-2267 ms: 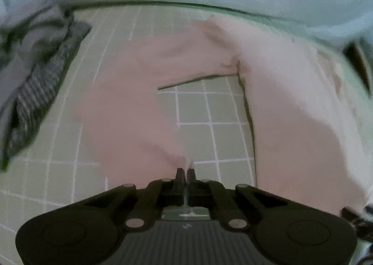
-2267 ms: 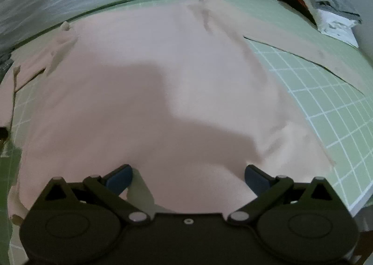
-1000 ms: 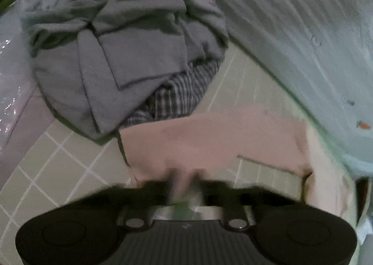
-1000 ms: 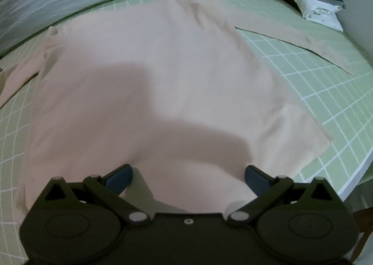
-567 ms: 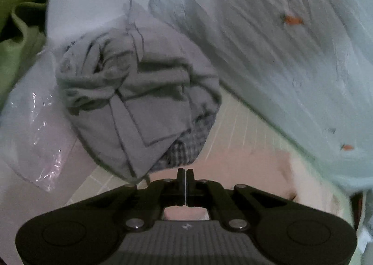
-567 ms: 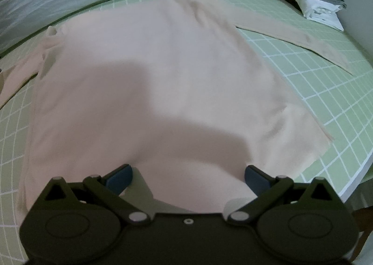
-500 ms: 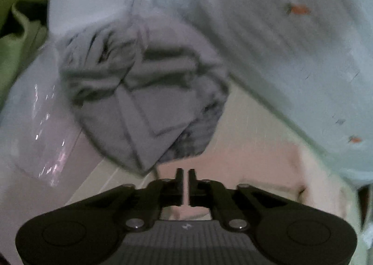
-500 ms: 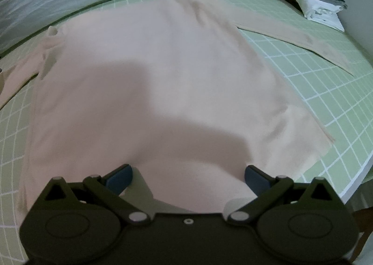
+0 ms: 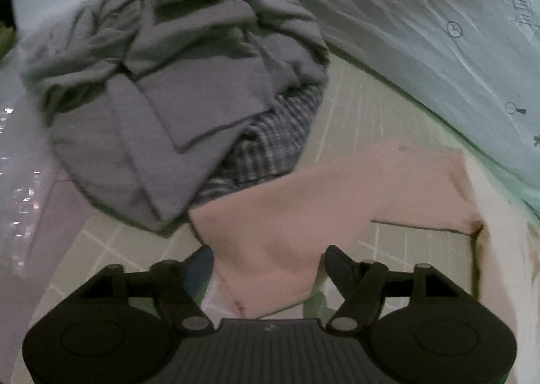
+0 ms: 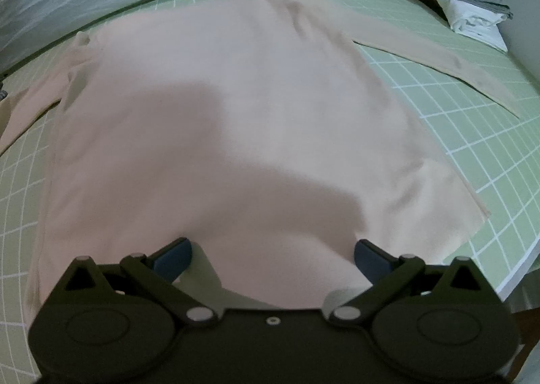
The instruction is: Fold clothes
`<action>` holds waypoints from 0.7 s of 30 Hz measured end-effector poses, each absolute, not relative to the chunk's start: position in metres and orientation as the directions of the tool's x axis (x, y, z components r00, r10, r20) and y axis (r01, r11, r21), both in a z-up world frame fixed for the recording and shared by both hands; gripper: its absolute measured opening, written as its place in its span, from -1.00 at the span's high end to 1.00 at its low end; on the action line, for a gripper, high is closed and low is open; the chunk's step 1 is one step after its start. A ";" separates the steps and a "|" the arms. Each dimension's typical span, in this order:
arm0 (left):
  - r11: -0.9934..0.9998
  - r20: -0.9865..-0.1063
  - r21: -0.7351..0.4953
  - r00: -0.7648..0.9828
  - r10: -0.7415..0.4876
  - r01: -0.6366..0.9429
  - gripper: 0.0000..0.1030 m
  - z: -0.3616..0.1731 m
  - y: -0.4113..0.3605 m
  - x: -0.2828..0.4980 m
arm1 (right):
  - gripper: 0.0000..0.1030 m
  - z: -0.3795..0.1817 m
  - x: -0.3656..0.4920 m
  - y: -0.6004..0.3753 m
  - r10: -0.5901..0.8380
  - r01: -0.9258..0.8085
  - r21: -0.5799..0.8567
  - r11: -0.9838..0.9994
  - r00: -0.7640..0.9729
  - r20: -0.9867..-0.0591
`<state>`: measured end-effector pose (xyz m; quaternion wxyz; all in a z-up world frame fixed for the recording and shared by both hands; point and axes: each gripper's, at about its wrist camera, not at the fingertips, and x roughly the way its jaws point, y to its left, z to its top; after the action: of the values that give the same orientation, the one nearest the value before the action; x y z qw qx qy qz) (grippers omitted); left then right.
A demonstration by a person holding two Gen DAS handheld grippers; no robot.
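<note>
A pale pink long-sleeved top (image 10: pixel 236 120) is spread flat, front down or up cannot be told, on the green gridded mat (image 10: pixel 472 107) that covers the desk, and everything else is placed here relative to it. Its left sleeve (image 9: pixel 303 215) is laid out sideways towards a heap of grey clothes (image 9: pixel 175 80), presumably so that the sleeve can be folded in cleanly. The left hand-held gripper (image 9: pixel 268 260) is held over the cuff end with its jaws opening; the cuff lies between them, unpressed (a release, it seems). The right hand-held gripper (image 10: pixel 271 254) is held wide open above the hem, gripping nothing. The right sleeve (image 10: pixel 438 59) is stretched towards a small folded stack (image 10: pixel 472 12) beyond the top.
</note>
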<state>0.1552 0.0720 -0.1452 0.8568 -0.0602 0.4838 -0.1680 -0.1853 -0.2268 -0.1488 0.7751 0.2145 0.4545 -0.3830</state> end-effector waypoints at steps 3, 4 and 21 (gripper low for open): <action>0.935 -0.820 -0.259 0.456 -0.345 0.242 0.98 -0.143 0.066 0.156 | -1.00 -0.148 -0.184 -0.226 -0.399 0.789 -0.016 0.615 0.293 -0.869; 0.931 -0.813 -0.277 0.458 -0.359 0.238 0.98 -0.140 0.068 0.154 | -1.00 -0.148 -0.184 -0.226 -0.398 0.788 -0.015 0.616 0.294 -0.869; 0.893 -0.741 -0.448 0.543 -0.395 0.038 0.98 -0.057 0.150 0.135 | -1.00 -0.149 -0.179 -0.228 -0.386 0.780 -0.007 0.626 0.302 -0.872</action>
<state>0.1350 0.1502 -0.0568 0.8568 -0.1933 0.4611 -0.1264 -0.1791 -0.2276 -0.1490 0.7774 0.2156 0.4566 -0.3750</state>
